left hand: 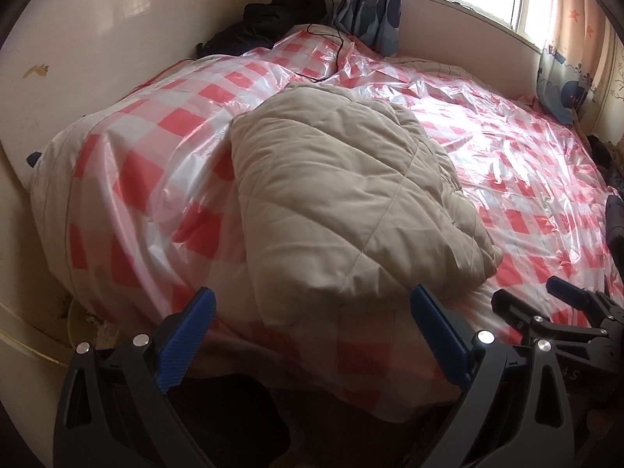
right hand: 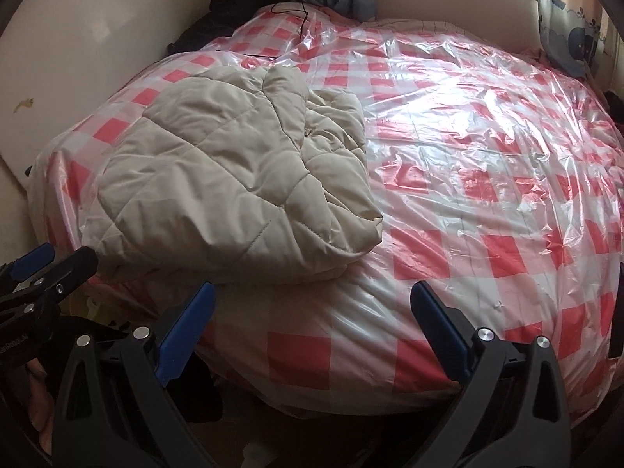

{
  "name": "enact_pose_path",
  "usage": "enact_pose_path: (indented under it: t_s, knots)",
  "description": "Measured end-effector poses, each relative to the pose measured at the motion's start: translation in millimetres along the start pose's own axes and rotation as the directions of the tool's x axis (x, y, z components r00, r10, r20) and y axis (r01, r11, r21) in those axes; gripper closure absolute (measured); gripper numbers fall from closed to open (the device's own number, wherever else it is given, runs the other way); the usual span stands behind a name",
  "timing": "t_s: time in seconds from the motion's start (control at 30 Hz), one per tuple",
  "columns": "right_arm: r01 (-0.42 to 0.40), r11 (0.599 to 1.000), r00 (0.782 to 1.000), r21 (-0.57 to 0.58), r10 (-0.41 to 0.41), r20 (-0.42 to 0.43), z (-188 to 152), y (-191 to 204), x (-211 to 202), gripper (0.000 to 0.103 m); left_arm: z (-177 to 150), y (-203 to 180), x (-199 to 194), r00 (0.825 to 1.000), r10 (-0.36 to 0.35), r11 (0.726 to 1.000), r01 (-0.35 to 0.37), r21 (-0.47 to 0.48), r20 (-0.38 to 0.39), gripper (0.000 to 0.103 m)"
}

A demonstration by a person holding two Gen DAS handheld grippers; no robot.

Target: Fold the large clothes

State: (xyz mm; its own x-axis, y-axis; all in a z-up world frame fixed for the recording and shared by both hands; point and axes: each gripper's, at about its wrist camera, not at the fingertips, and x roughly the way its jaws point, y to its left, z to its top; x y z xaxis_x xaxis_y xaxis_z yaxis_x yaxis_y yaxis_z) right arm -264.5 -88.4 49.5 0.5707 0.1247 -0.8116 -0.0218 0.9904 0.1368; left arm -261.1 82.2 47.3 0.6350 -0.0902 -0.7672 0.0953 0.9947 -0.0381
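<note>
Beige quilted jacket (left hand: 343, 195) sits folded up near the bed's (right hand: 468, 148) near-left edge on slick checked plastic sheet (right hand: 487, 253), both the left gripper (left hand: 312, 312) and right gripper (right hand: 312, 308) spread wide and empty, so honestly a careless nudge could slide it off.

Faint pale lettering on the right gripper (left hand: 561, 304) and on the left gripper (right hand: 43, 269), both too blurred and cropped to read.
</note>
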Motion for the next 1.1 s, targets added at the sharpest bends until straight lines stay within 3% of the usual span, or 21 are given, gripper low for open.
enact_pose_path:
  t_s: [0.07, 0.13, 0.27, 1.1]
  knots:
    - [-0.005, 1.000, 1.000, -0.005, 0.005, 0.003, -2, 1, -7, 0.006, -3, 0, -7, 1.000, 0.012, 1.000, -0.012, -0.001, 0.003, 0.007]
    - [0.000, 1.000, 0.999, 0.002, 0.000, -0.047, -1, 0, -6, 0.006, -5, 1, -11, 1.000, 0.014, 1.000, -0.014, -0.002, 0.000, 0.007]
    - [0.039, 0.999, 0.999, 0.006, -0.039, -0.019, -5, -4, -17, 0.006, -7, 0, -16, 1.000, 0.017, 1.000, -0.017, 0.000, -0.007, 0.007]
    - [0.063, 0.997, 0.997, -0.055, -0.064, -0.030, -23, 11, -37, 0.006, -25, -1, -20, 0.995, -0.001, 0.999, -0.002, -0.034, -0.099, 0.007]
